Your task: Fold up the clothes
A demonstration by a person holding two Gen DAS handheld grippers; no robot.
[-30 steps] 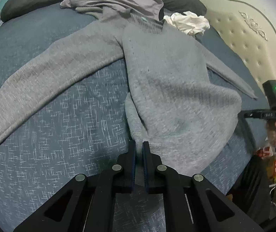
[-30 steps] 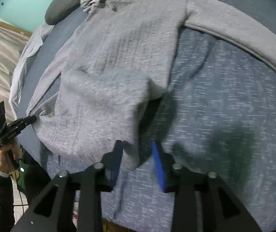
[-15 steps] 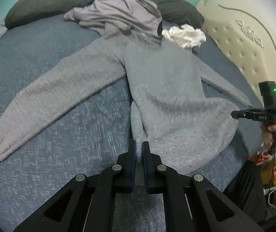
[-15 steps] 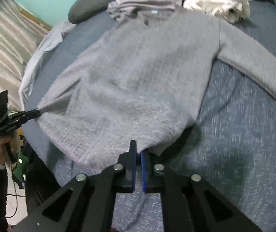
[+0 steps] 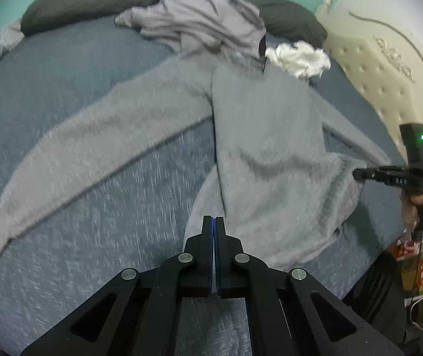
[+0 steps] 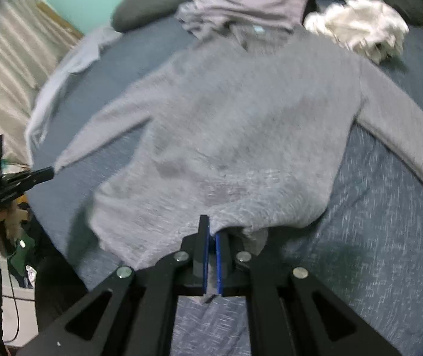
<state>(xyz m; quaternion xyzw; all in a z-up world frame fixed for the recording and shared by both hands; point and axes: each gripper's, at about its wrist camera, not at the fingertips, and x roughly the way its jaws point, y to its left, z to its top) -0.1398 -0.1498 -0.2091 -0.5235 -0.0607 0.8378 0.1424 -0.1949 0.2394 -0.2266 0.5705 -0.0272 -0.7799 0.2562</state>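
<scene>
Grey sweater (image 5: 264, 154) on blue bed (image 5: 63, 95), left gripper (image 5: 213, 222) and right gripper (image 6: 210, 231) each clamping its hem, sleeves spread

The sweater's (image 6: 226, 136) right sleeve runs past the frame edge, its cuff unseen

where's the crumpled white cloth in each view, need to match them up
Left wrist view: crumpled white cloth, upper right of centre, right of the grey sweater's collar.
Right wrist view: crumpled white cloth, top right.
Shared landmark: the lilac garment bunched left of it, above the collar.
</scene>
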